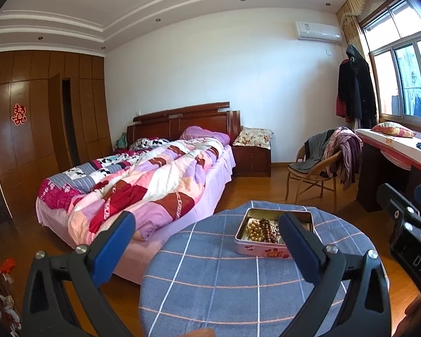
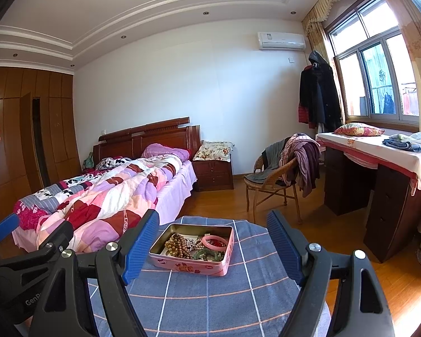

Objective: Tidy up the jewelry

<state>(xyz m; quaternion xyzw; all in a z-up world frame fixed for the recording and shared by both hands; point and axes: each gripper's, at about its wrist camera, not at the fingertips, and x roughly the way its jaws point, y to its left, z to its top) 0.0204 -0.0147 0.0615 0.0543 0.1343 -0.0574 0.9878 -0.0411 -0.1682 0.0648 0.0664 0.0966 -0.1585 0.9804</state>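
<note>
A pink metal tin (image 2: 182, 265) without a lid sits on a round table under a blue checked cloth (image 2: 210, 295). Inside lie brown bead strings (image 2: 179, 245), a pink bangle (image 2: 214, 242) and a green bangle (image 2: 207, 255). In the left wrist view the same tin (image 1: 262, 248) shows gold beads (image 1: 254, 229) and brown beads (image 1: 266, 229). My left gripper (image 1: 207, 224) stands open above the near side of the table, nothing between its fingers. My right gripper (image 2: 213, 224) is open too, with the tin beyond its blue pads (image 2: 139, 248), untouched.
A bed with a patchwork quilt (image 2: 103, 191) stands left of the table. A wicker chair draped with clothes (image 2: 280, 174) and a covered desk (image 2: 379, 151) are at the right under the window. Wooden floor lies between them.
</note>
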